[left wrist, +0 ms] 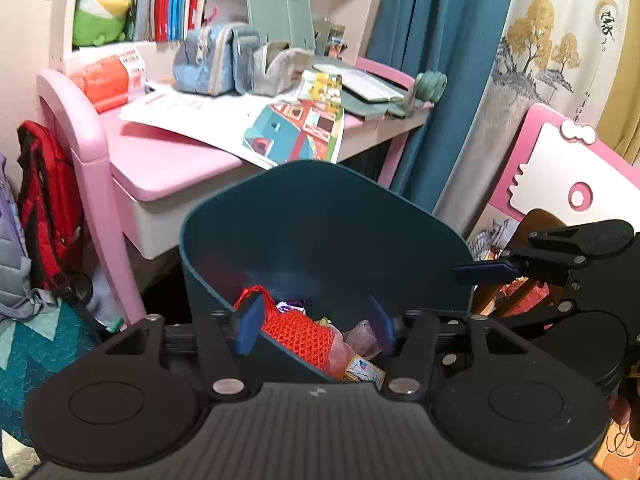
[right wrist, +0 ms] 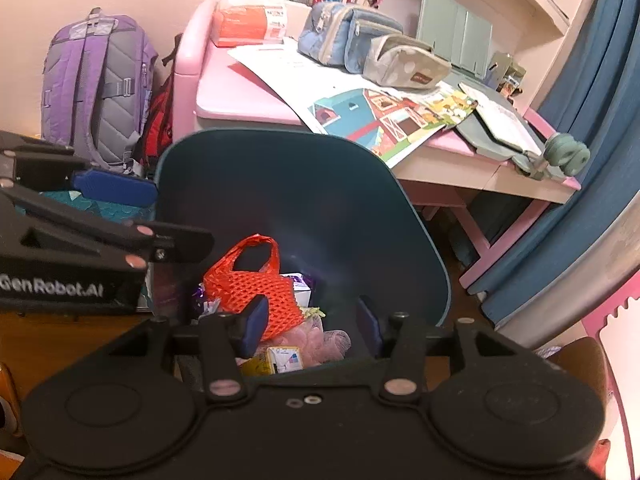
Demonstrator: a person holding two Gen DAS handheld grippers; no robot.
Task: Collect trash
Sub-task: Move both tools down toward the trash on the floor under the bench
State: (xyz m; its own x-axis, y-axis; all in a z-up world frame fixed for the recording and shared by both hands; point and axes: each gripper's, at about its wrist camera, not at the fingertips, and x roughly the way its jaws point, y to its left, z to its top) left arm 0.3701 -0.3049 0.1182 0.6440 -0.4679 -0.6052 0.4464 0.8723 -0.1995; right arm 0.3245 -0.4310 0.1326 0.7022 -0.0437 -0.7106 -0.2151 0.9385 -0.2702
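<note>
A dark teal trash bin (left wrist: 320, 232) stands in front of a pink desk; it also shows in the right wrist view (right wrist: 304, 184). Inside lie an orange mesh bag (left wrist: 296, 330) (right wrist: 256, 284), pink netting (right wrist: 320, 340), a small yellow-white carton (left wrist: 364, 370) (right wrist: 280, 360) and other wrappers. My left gripper (left wrist: 316, 324) is open, its fingers astride the bin's near rim, nothing held. My right gripper (right wrist: 312, 320) is open over the bin's near rim, empty. Each gripper shows from the side in the other's view, the right (left wrist: 560, 268) and the left (right wrist: 100, 208).
The pink desk (left wrist: 168, 164) (right wrist: 240, 96) carries papers, pencil cases (left wrist: 216, 60) (right wrist: 352, 40), a picture sheet (right wrist: 384, 124) and an orange pack (right wrist: 248, 24). A purple backpack (right wrist: 96, 88) and a red bag (left wrist: 48, 200) lean at its left. Blue curtain (left wrist: 432, 60) and a pink-white board (left wrist: 568, 176) stand right.
</note>
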